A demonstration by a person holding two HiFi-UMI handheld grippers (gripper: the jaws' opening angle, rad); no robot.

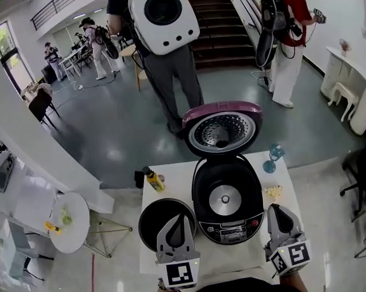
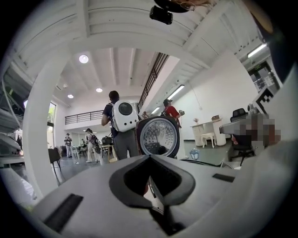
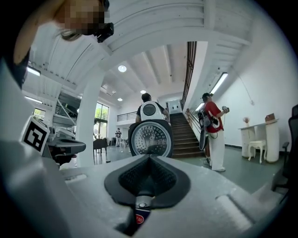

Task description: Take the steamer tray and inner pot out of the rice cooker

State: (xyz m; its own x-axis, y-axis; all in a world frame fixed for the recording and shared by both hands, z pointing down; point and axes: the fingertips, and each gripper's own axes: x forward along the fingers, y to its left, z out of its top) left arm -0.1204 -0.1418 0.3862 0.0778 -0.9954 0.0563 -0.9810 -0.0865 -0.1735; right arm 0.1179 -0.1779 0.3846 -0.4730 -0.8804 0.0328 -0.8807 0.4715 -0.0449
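Left gripper (image 1: pixel 179 217) and right gripper (image 1: pixel 275 208) closed tight, empty, at table's (image 1: pixel 178 180) near edge. One open rice cooker (image 1: pixel 226 201) centred, one inner pot (image 1: pixel 151 220) at near-left corner.

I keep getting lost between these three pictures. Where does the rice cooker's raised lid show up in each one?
Head view: the lid stands open just above the middle, behind the cooker body.
Left gripper view: the lid is near the centre, its inner side facing the camera.
Right gripper view: the lid is again near the centre.
Shared landmark: the white backpack on the person beyond the lid.
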